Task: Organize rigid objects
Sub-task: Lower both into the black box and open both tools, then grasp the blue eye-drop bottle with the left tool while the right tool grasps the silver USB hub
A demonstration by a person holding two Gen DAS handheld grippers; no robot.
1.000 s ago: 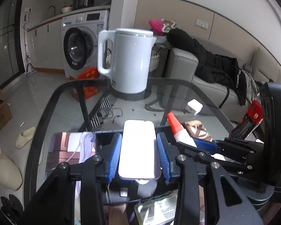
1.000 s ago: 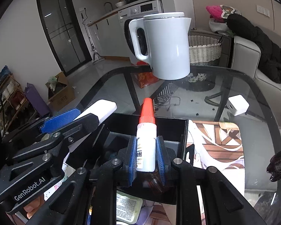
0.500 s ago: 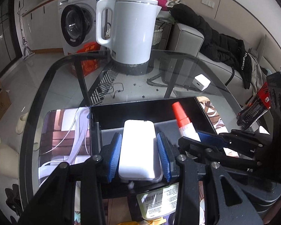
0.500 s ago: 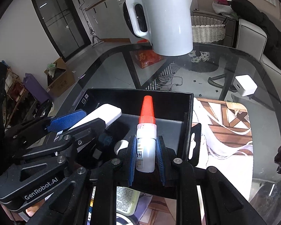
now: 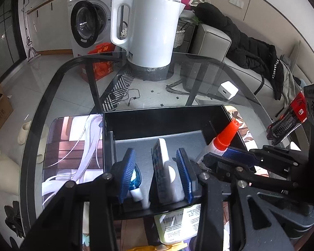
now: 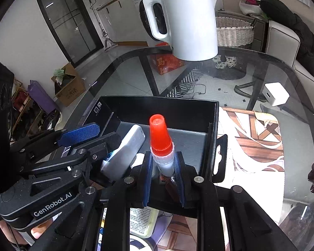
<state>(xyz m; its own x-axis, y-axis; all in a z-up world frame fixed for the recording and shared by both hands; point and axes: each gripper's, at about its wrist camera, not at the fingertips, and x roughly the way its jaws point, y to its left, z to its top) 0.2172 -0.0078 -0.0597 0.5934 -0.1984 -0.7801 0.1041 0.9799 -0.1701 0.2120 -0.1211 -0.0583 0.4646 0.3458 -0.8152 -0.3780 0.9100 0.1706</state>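
A black open box (image 5: 163,123) stands on the glass table. My left gripper (image 5: 156,156) hangs low inside it and its jaws are opening. Between them a white flat slab (image 5: 162,167) stands on its edge on the grey box floor, leaning toward the right pad with a gap on the left. My right gripper (image 6: 163,161) is shut on a white glue bottle with an orange cap (image 6: 160,138), tilted over the right part of the box (image 6: 157,106). The right wrist view also shows the slab (image 6: 125,152) beside the left gripper (image 6: 94,138).
A white kettle (image 5: 150,31) stands at the table's far side, with a white charger cube (image 5: 228,90) to its right. A red and black pack (image 5: 288,119) lies at the right. A small blue-tipped tube (image 5: 135,179) lies in the box. A labelled packet (image 5: 178,223) lies near me.
The white slab was gripped flat between the left pads; now it has dropped onto its edge in the box and the pads stand apart from it. Both grippers have tipped down over the box.
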